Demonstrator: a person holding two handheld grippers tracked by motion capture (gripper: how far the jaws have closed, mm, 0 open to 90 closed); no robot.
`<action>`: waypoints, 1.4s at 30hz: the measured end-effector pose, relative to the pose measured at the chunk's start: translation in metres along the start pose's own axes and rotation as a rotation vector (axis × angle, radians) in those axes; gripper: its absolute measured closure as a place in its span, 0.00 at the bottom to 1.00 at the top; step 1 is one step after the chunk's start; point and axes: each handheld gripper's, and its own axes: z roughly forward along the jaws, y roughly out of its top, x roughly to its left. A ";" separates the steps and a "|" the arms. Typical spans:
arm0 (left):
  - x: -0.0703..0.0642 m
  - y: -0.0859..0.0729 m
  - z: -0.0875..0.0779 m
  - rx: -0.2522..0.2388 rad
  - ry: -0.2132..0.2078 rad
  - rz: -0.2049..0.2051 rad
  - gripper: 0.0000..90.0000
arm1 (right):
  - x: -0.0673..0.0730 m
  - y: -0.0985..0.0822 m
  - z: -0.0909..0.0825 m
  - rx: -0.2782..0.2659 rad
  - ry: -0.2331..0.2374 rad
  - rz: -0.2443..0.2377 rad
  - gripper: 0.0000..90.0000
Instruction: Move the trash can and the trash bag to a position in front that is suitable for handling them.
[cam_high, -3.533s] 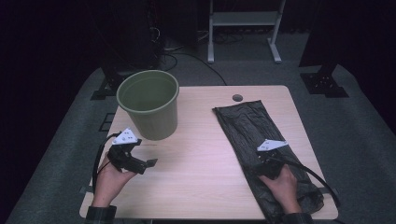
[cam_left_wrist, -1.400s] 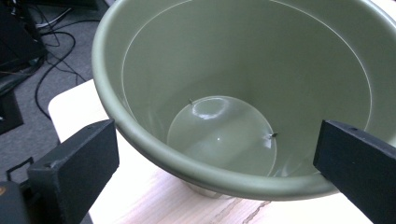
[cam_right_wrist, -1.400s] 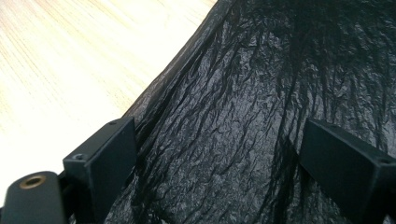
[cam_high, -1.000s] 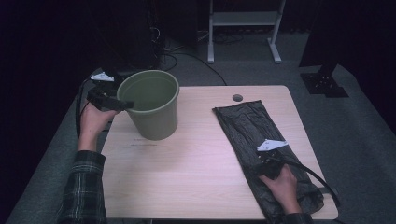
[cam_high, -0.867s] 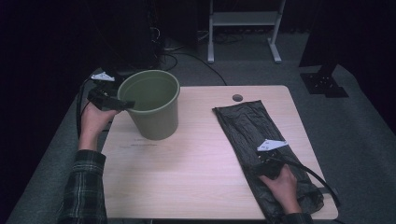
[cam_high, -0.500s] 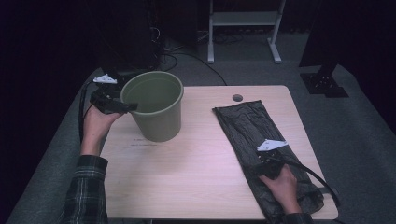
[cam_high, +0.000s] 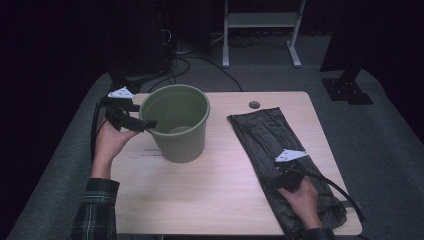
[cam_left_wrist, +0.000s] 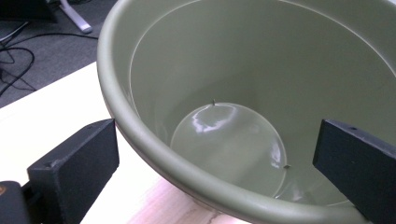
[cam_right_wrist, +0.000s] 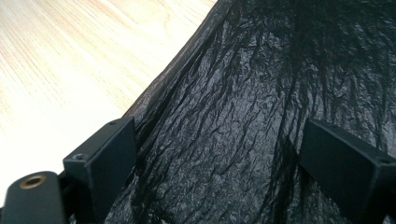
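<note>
The left gripper (cam_high: 142, 123) straddles the green bucket's (cam_high: 176, 135) rim, jaws apart, seemingly unclamped; the right gripper (cam_right_wrist: 219, 163) hovers spread-jawed over the black bin bag (cam_right_wrist: 261, 107).

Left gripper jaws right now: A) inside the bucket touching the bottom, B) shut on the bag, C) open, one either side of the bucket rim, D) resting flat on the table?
C: in the left gripper view the left gripper stands open, one jaw outside the green bucket, one inside, rim between them.
</note>
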 end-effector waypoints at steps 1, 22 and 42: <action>-0.002 0.000 0.000 0.002 -0.001 0.008 0.00 | 0.000 0.000 0.000 0.000 0.000 0.000 0.11; -0.059 -0.003 -0.002 -0.021 -0.074 0.084 0.00 | 0.000 0.000 0.000 0.000 0.001 -0.001 0.11; -0.109 -0.003 0.001 -0.031 -0.106 0.114 0.00 | 0.000 0.000 0.000 0.000 0.001 -0.001 0.11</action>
